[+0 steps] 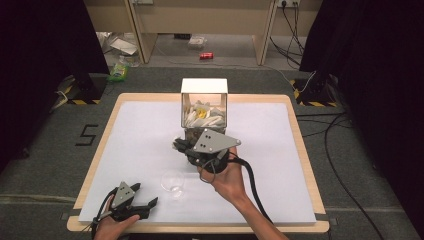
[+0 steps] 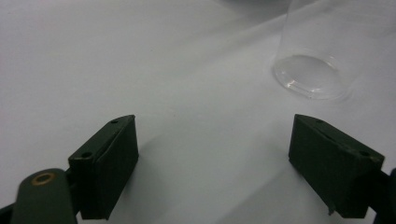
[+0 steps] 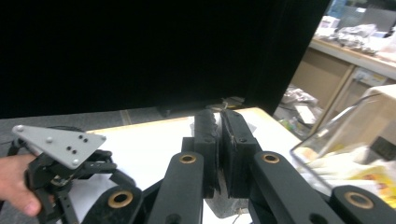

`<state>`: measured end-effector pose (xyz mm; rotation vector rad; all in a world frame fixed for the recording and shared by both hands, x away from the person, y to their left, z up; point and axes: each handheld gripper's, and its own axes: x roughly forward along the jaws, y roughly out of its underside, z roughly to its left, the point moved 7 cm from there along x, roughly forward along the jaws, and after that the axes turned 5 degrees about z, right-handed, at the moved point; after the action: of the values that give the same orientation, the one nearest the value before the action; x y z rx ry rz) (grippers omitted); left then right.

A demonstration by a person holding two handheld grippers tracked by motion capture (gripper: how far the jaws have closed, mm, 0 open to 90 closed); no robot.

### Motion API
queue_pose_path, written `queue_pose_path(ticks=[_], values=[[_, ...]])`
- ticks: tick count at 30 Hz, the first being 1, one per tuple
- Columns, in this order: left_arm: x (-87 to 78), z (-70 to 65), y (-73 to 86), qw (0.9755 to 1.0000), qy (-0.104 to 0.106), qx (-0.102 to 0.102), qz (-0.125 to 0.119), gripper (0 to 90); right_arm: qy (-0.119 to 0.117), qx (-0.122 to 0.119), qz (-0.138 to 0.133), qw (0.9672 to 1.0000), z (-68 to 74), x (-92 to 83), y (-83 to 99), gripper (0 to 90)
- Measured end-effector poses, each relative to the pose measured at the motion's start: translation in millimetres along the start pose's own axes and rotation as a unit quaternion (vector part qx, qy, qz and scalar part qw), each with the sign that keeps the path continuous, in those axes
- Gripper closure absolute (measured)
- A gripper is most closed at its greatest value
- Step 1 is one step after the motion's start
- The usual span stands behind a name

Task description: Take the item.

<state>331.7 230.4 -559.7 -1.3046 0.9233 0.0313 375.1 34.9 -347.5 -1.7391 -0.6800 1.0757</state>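
right tool [image 3: 220, 116]: your jaws are pressed together. I can't tell if anything thin is pinched between them. It sits just in front of the box [image 1: 204, 107].
left tool [image 2: 215, 140]: jaws spread wide and empty, low over the tabletop [image 1: 140, 135] at the near left corner.
glass [image 2: 310, 77]: upright and empty, near the left tool and between your two hands.
box: clear walls, at the far middle of the tabletop, holding the sachets [image 1: 202, 116].
progress: looks early. Nothing is in the glass yet, so the pick from the box and the move to the glass both look undone.
count: two tools, one glass, one box. There are several white sachets plus one yellow, too jumbled to count exactly.
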Motion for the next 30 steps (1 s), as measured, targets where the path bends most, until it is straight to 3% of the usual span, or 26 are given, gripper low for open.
queue_pose_path(ticks=[10,17,30], values=[[0.0,0.0,0.0,1.0000,0.000,0.000,0.000,15.1,-0.041,-0.012,0.016,0.9990,27.4,18.8,14.9,85.9],[0.0,0.1,0.0,1.0000,0.001,0.000,0.000,15.1,-0.065,-0.007,0.038,0.9971,40.6,36.8,33.2,85.9],[0.0,0.1,0.0,1.0000,0.001,0.000,0.000,15.1,-0.092,0.015,0.072,0.9930,47.0,59.0,67.5,85.9]])
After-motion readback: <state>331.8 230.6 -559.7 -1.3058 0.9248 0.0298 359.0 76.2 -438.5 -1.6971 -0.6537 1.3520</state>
